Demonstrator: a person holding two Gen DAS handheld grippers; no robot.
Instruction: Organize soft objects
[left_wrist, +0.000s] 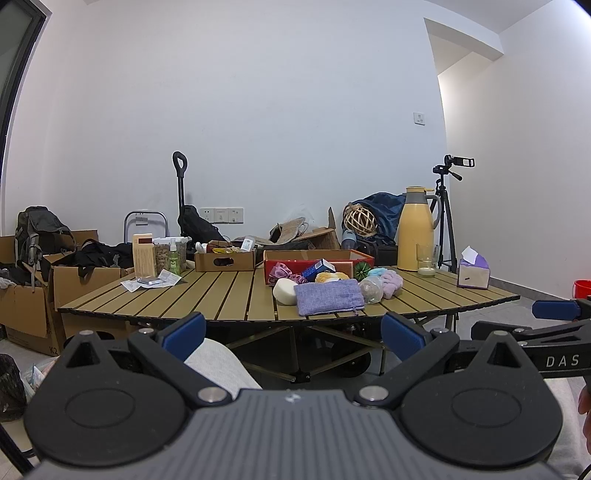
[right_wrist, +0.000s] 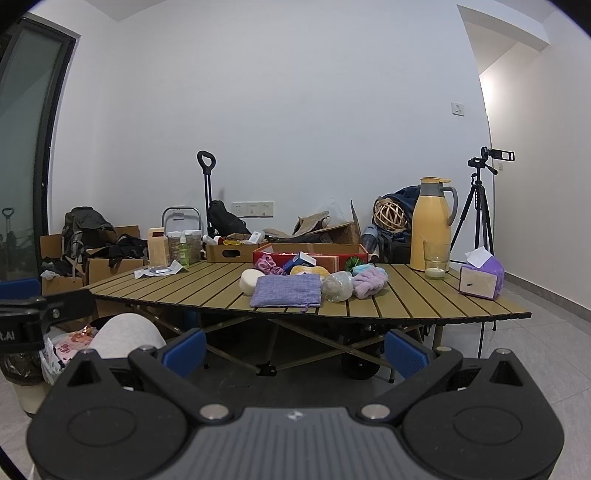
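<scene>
Soft objects, a purple cloth pouch (right_wrist: 286, 291), a white sponge (right_wrist: 251, 280) and a fluffy scrunchie (right_wrist: 370, 282), lie near the table (right_wrist: 424, 306) edge before the red box (right_wrist: 343, 254). We hold both grippers, left gripper (left_wrist: 293, 330) and right gripper (right_wrist: 295, 349), apart and empty, well short. They look light and squashy; we would pinch mid-body.

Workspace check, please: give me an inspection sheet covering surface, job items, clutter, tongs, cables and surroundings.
Surface: slatted tan folding table, front strip bare.
Job's things: purple woven cloth pouch, white round sponge, lilac fluffy scrunchie, clear crumpled plastic bag, all lying before the red open cardboard box.
Clutter: yellow thermos jug, glass tumbler, purple tissue box, green spray bottle.
Grippers: left tongs and right tongs open, short of the table.
Cables: nothing seen.
Surroundings: black camera tripod, brown cardboard cartons.
</scene>
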